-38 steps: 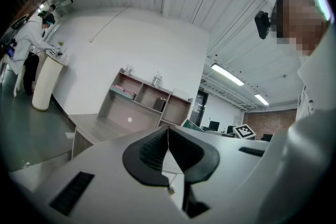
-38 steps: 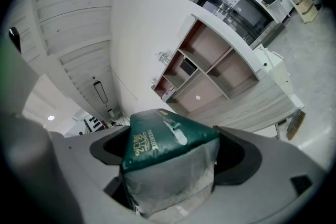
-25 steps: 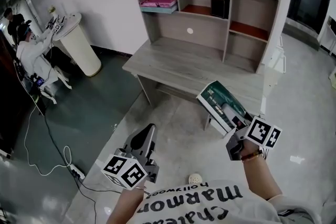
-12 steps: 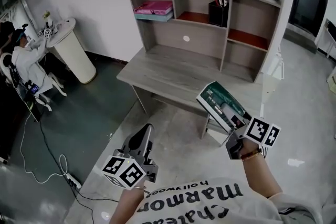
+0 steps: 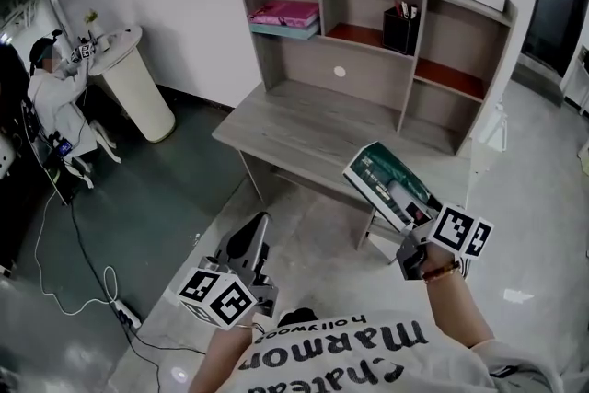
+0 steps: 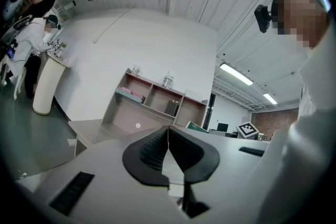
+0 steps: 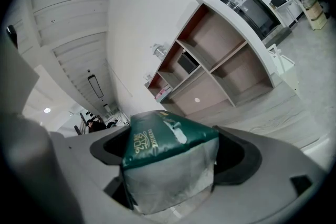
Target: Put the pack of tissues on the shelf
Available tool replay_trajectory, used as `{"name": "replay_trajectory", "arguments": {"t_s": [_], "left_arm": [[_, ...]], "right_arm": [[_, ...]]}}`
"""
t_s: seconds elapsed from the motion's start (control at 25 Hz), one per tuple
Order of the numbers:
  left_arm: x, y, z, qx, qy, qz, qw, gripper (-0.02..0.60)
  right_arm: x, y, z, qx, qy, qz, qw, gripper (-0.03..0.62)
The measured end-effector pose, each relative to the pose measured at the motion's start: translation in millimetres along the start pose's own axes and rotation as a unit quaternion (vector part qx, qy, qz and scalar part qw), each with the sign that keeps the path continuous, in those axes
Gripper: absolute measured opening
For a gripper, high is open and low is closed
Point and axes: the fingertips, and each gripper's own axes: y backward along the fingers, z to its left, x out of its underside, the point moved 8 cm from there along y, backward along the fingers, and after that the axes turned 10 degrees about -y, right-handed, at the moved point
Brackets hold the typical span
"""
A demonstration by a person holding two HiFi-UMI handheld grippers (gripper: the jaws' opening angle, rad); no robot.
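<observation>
1 step is done: right gripper (image 5: 411, 221) clamps the pack of tissues (image 5: 386, 182); left gripper (image 5: 259, 230) is closed, empty. Placement on the shelf (image 5: 359, 64) remains.

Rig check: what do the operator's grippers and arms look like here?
Both have grey plastic bodies: left gripper, right gripper. The pads are black and ribbed, and each gripper carries a white cube with black square markers. No cables show on either. The person wears a white shirt with dark lettering and a reddish wristband on the right wrist.
</observation>
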Motion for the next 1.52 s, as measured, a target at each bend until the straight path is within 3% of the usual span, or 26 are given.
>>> {"name": "replay_trajectory", "arguments": {"t_s": [0.36, 0.92, 1.52], "left_arm": [[-5, -30, 48, 0.029, 0.010, 0.008, 0.9995, 0.018], [-53, -114, 147, 0.079, 0.000, -0.001, 0.9968, 0.018], [-76, -176, 235, 0.140, -0.004, 0.013, 0.9901, 0.018]], "right_arm": [[9, -36, 3, 0.030, -0.011, -0.005, 0.999, 0.494], [-24, -130, 39, 0.043, -0.006, -0.062, 0.997, 0.494], [-34, -197, 67, 0.064, -0.001, -0.120, 0.991, 0.492]]}}
